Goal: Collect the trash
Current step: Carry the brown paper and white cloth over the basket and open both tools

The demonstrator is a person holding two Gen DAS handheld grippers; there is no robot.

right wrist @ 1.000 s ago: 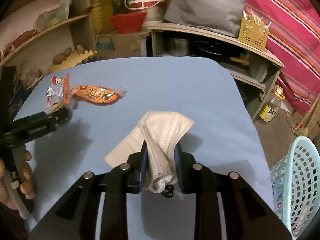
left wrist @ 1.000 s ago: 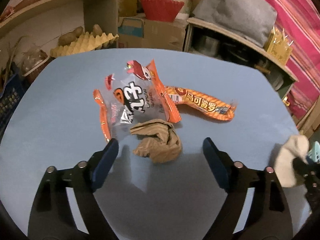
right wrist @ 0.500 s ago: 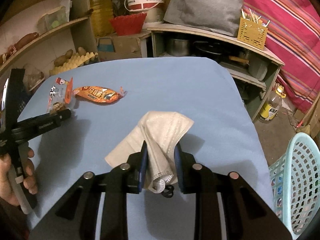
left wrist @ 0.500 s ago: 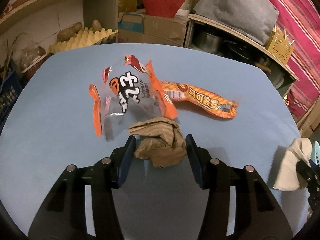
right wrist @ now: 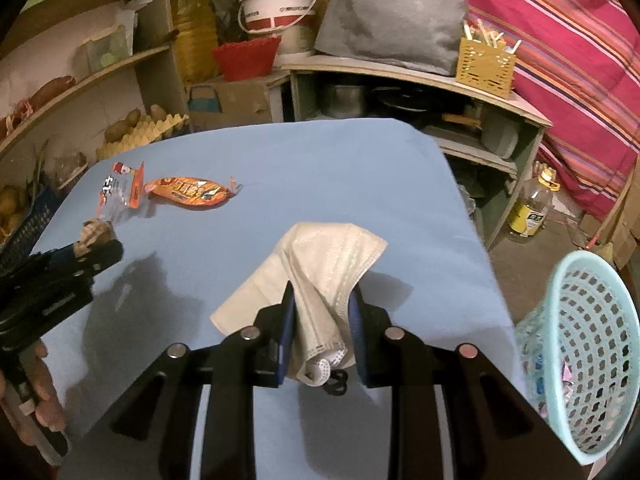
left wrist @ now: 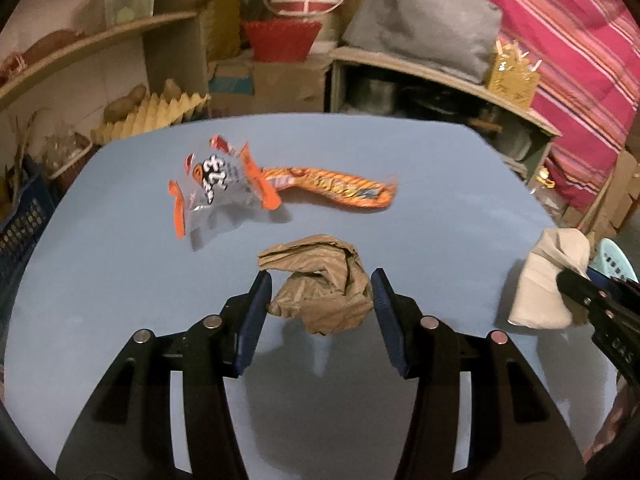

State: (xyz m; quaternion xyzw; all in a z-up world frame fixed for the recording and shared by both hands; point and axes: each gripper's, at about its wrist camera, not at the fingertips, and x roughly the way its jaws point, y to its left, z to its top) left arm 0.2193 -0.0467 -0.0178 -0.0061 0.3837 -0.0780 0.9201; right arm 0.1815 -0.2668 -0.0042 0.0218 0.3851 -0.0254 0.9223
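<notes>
My left gripper point(left wrist: 320, 284) is shut on a crumpled brown paper wad point(left wrist: 320, 284) and holds it lifted above the blue table point(left wrist: 120, 280). A clear and orange snack wrapper point(left wrist: 216, 188) and an orange snack packet point(left wrist: 332, 186) lie on the table beyond it. My right gripper point(right wrist: 322, 304) is shut on a white face mask point(right wrist: 320, 276), held above the table. The mask also shows at the right of the left wrist view point(left wrist: 548, 280). The left gripper with the brown wad point(right wrist: 94, 236) shows at the left of the right wrist view.
A light blue mesh basket point(right wrist: 588, 352) with some scraps inside stands off the table's right edge. Shelves with a red basket point(right wrist: 246, 56), a white bucket point(right wrist: 276, 12), a grey bag and potatoes on egg trays lie behind the table. A bottle point(right wrist: 530, 208) stands on the floor at right.
My left gripper closed on the brown paper wad and lifted it off the table, drawing back from the wrappers. My right gripper kept its hold on the mask and rose slightly.
</notes>
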